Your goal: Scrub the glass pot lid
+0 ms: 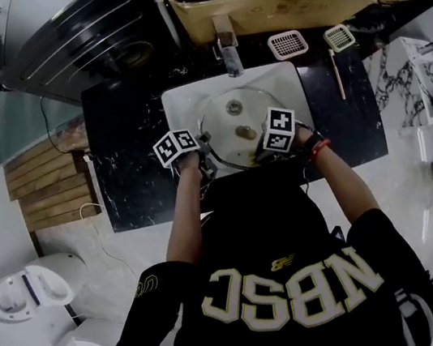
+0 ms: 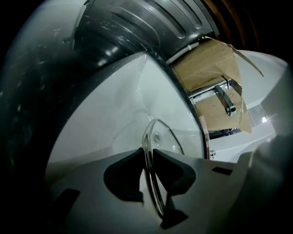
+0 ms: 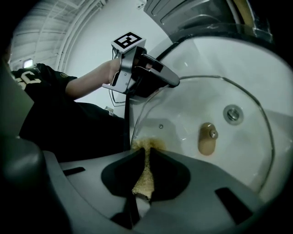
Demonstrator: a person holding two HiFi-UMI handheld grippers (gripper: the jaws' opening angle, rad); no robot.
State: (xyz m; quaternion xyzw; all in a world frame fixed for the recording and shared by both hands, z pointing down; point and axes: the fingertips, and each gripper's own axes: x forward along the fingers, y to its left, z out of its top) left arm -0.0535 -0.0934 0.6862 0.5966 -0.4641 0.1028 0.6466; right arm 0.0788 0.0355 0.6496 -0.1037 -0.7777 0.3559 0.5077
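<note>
Glass pot lid is held over the white sink, which is set into a black marble desk. Behind the sink are a chrome faucet and an open cardboard box. The left gripper has its fingers clamped on the lid's metal rim. Only the right gripper view shows the right gripper pinching a tan scouring pad against the lid's edge, and the lid's brown knob seen near the sink's drain.
</note>
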